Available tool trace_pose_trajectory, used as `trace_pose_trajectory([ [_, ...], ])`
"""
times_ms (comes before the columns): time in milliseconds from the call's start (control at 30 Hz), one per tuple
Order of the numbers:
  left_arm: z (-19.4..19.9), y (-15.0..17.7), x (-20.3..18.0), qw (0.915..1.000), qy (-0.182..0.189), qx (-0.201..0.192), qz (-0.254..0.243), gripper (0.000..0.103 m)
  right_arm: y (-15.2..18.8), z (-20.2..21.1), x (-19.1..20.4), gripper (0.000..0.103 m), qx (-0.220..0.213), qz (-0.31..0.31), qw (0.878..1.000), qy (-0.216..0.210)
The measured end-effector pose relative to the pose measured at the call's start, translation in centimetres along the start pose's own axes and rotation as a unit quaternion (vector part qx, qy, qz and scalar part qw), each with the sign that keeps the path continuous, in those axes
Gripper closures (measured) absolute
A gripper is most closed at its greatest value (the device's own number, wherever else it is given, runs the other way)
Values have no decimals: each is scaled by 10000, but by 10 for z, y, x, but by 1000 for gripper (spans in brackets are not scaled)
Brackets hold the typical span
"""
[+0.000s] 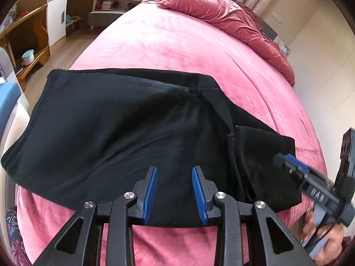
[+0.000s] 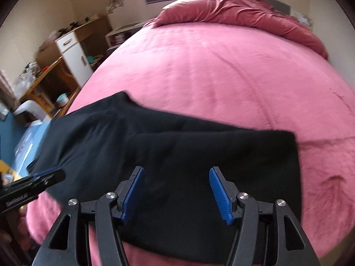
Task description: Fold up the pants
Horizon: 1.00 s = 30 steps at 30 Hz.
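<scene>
Black pants [image 1: 124,128] lie folded across the near part of a pink bed [image 1: 177,51]; they also show in the right wrist view [image 2: 177,155]. My left gripper [image 1: 174,170] is open and empty, just above the pants' near edge. My right gripper [image 2: 176,173] is open and empty, over the right end of the pants. The right gripper also shows at the right edge of the left wrist view [image 1: 286,159], held by a hand. The left gripper shows at the left edge of the right wrist view [image 2: 55,174].
A crumpled dark pink duvet [image 1: 233,20] lies at the head of the bed. A wooden desk with a white cabinet [image 1: 56,11] stands to the left, beyond the floor. A blue and white object [image 2: 26,141] sits by the bed's left side.
</scene>
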State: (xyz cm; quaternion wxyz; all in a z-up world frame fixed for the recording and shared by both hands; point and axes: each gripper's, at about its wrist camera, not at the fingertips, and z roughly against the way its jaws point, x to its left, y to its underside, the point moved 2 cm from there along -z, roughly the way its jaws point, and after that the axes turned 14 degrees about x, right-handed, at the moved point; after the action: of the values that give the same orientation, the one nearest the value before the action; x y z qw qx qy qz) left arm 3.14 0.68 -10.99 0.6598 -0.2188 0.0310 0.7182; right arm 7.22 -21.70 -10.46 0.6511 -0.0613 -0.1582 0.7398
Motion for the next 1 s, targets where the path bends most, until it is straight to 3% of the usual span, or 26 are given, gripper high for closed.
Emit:
trace_pose_trajectory([
  [133,4,2,9,9999,42,-19,128,70,13,-9,18,41,200,109,9995,-199],
  [400,11,10,41,9976,267,39,633,70,29,-19,33,36,314,245,9990,-200],
  [600,34,21,91,9873,767,-149,1381,69,39,-12,31,35,103,213,9990,-381],
  [700,51,27,123,9779,939,-361,1834,66,45,-13,29,35,227,161,9981,-550],
  [867,61,41,176,9502,1375,-617,2727,66,54,-15,26,35,386,55,9951,-913],
  [1000,47,46,199,9275,1769,-417,3267,66,54,-10,27,35,276,66,9935,-1098],
])
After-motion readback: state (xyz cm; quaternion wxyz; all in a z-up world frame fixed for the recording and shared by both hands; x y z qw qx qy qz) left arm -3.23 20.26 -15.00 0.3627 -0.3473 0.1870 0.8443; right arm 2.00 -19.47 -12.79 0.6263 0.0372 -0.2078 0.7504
